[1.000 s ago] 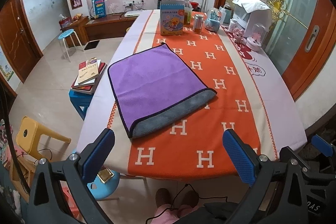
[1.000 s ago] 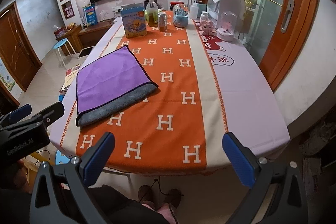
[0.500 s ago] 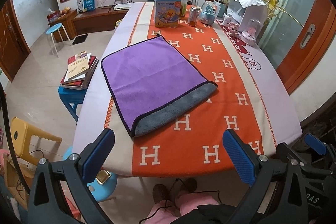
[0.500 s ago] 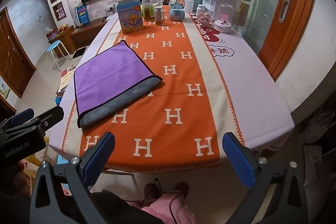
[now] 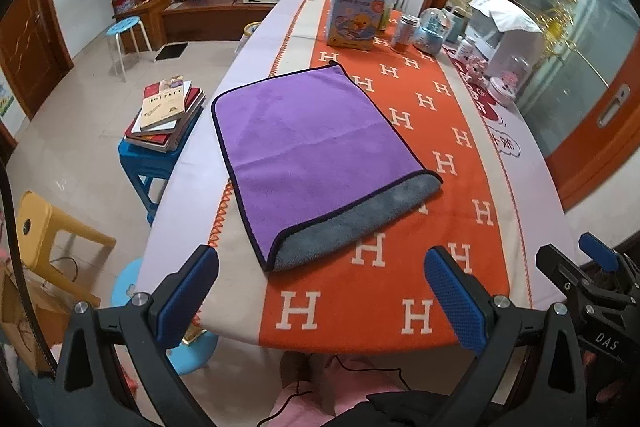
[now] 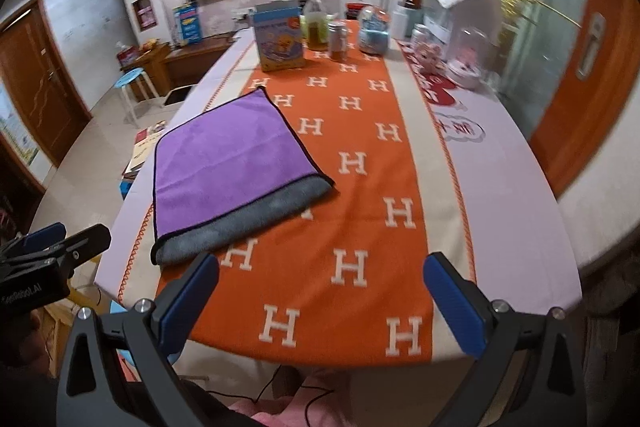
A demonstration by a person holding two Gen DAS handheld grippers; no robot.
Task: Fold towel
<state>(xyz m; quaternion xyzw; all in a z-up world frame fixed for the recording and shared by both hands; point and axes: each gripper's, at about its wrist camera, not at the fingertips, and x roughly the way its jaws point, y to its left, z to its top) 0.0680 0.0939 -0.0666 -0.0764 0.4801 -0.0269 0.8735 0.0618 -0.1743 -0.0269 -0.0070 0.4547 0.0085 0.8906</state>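
Observation:
A purple towel (image 5: 308, 139) with a dark hem lies on the table, folded over so its grey underside (image 5: 360, 219) shows along the near edge. It also shows in the right wrist view (image 6: 228, 163), left of centre. My left gripper (image 5: 320, 291) is open and empty, above the table's near edge just short of the towel's near corner. My right gripper (image 6: 320, 295) is open and empty, over the near edge to the right of the towel.
The table has an orange H-pattern cloth (image 5: 436, 155). At its far end stand a blue box (image 5: 354, 13), bottle, jars (image 5: 404, 33) and a white appliance (image 5: 508, 31). Left of the table are a blue stool with books (image 5: 164, 115) and a yellow stool (image 5: 44, 227).
Both grippers have moved forward toward the table, so the towel looks larger and nearer. The towel itself has not moved. Both grippers stay open.

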